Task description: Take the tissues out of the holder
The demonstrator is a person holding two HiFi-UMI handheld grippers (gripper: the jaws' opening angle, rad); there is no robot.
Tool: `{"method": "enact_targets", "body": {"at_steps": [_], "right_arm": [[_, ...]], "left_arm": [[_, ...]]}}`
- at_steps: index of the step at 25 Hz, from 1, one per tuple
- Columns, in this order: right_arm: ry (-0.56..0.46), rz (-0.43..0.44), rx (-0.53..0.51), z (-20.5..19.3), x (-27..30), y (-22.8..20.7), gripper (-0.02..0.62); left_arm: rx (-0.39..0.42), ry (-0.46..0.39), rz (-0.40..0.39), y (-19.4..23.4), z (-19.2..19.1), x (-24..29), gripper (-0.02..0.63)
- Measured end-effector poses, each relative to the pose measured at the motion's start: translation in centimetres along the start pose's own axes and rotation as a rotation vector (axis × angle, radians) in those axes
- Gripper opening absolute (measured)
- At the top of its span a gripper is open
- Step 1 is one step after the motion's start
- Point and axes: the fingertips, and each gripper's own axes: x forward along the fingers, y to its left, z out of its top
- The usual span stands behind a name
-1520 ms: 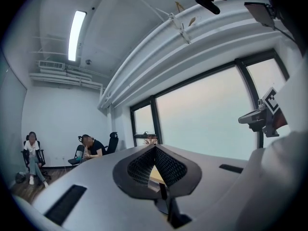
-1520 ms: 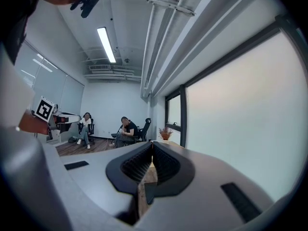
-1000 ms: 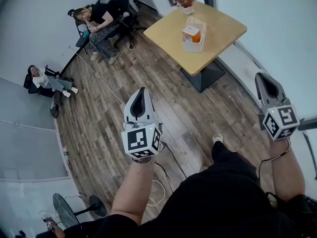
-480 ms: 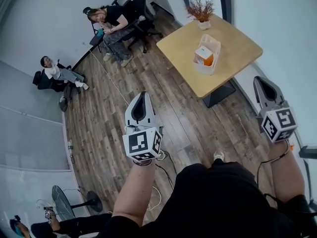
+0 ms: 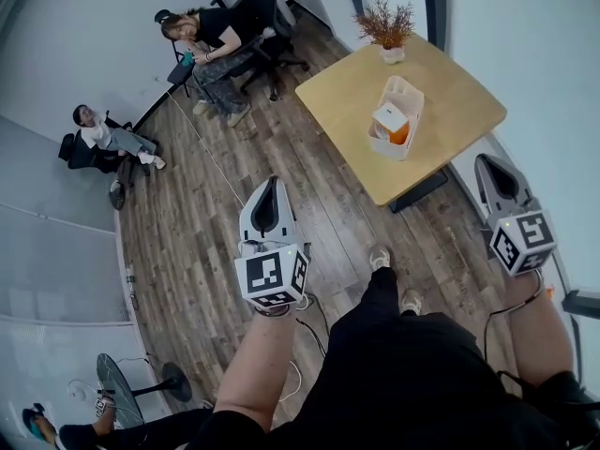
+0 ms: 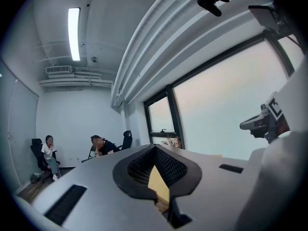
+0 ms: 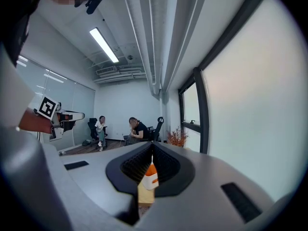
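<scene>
A white holder [image 5: 405, 97] stands on the wooden table [image 5: 450, 82] at the upper right of the head view, with an orange-and-white tissue pack [image 5: 391, 123] upright in it. Both grippers hang in the air over the floor, short of the table. My left gripper [image 5: 270, 185] is shut and holds nothing; its view looks toward the table edge [image 6: 159, 184]. My right gripper [image 5: 488, 164], near the table's right corner, is shut and also holds nothing. The tissue pack [image 7: 150, 173] shows far off through the gap below its jaws.
A dried plant in a white pot [image 5: 386, 24] stands at the table's far end. Two people sit on chairs by the far wall [image 5: 206, 36], [image 5: 103, 139]. A fan [image 5: 131, 382] and a loose cable [image 5: 305, 340] are on the wooden floor.
The table and holder have shifted in the head view and now sit closer to the grippers. One foot has stepped forward. Both grippers stay shut.
</scene>
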Motion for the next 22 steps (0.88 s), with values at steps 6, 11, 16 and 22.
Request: {"method": "enact_targets", "body": {"at_steps": [6,11,16,22], "right_arm": [[0.028,-0.021,-0.007,0.7,3.8,-0.8,0.006],[0.05,-0.021,-0.023,0.3,7.9,-1.3,0.006],[0.089,-0.026,-0.021,0.3,11.8,-0.9,0.006],[0.126,-0.037,0.0,-1.1,16.0,-0.4,0.006]], "left_arm": [[-0.006,0.003,-0.041,0.5,-1.0,5.0,0.005],[-0.006,0.005,-0.074,1.5,-1.8,9.7,0.005],[0.002,0.008,-0.098,3.3,-2.2,13.8,0.005],[-0.012,0.03,-0.131,5.1,-4.2,18.4,0.005]]}}
